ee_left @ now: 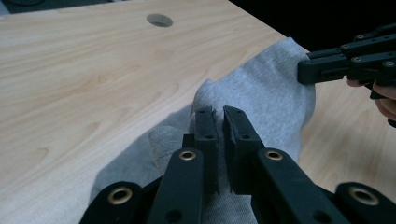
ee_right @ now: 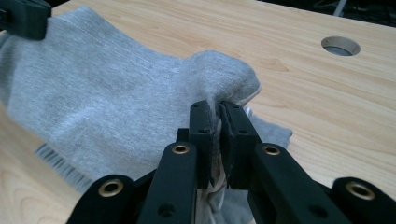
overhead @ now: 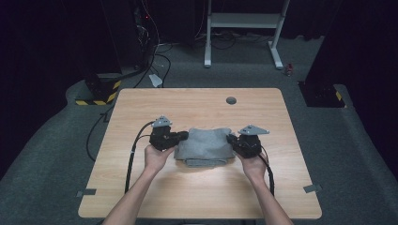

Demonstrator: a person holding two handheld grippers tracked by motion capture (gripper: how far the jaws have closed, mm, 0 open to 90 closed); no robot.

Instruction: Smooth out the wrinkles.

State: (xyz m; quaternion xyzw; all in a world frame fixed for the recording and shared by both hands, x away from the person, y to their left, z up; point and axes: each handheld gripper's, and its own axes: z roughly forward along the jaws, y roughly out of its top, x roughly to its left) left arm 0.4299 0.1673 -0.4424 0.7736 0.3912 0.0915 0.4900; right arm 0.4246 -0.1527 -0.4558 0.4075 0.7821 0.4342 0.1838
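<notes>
Grey folded cloth (overhead: 205, 146) sat mid-table on the wood tabletop (overhead: 197, 101), long axis running left-right btw both grippers. Left gripper (overhead: 184, 136) was pinched shut on the cloth's left edge, fabric bunched btw the jaws in the left gripper view (ee_left: 252, 93). Right gripper (overhead: 231, 138) was clamped the same way on the right edge. Each hand equally close to its own end, w/ cloth spanning straight across. Probably set up for a lift or fold toward the far side, near hem (ee_right: 58, 163) hanging loose.
</notes>
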